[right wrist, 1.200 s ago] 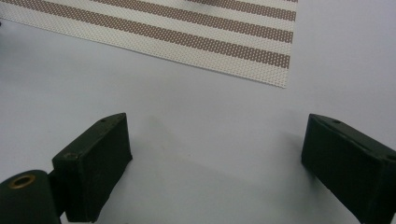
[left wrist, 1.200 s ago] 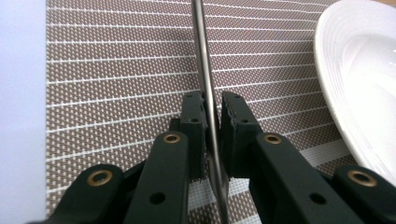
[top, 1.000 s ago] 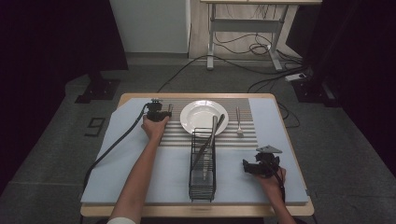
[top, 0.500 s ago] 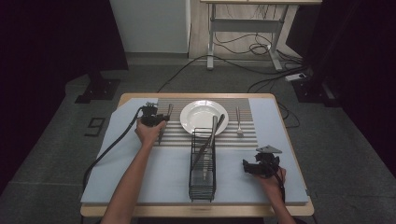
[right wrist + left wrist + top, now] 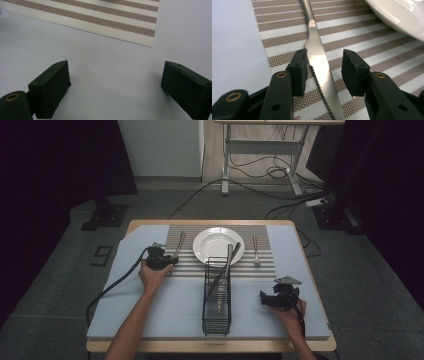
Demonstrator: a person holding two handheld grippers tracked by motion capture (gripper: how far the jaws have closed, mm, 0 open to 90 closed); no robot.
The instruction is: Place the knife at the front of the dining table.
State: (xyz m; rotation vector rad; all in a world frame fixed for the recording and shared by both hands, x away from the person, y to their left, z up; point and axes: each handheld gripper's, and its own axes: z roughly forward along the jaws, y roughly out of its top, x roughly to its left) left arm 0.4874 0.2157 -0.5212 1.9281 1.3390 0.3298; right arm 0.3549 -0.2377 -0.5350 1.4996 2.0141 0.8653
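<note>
A serrated table knife [image 5: 317, 57] lies flat on the striped placemat [image 5: 362, 50], left of the white plate [image 5: 397, 17]. My left gripper [image 5: 325, 71] is open, its jaws on either side of the blade without clamping it. In the high view the knife [image 5: 178, 245] lies beside the plate [image 5: 218, 245], with the left gripper [image 5: 167, 261] at its near end. My right gripper [image 5: 265, 300] rests open on the blue cloth right of the rack. In its own view, the right gripper [image 5: 115, 87] has nothing between its jaws.
A black wire rack [image 5: 217, 310] stands at the table's middle front, with long utensils [image 5: 227, 265] leaning out toward the plate. A fork [image 5: 255, 251] lies right of the plate. The placemat's corner [image 5: 100, 17] lies beyond the right gripper. A cable trails off the left edge.
My left hand and gripper have drawn back toward the person along the knife's line. The right gripper has stayed where it was.
</note>
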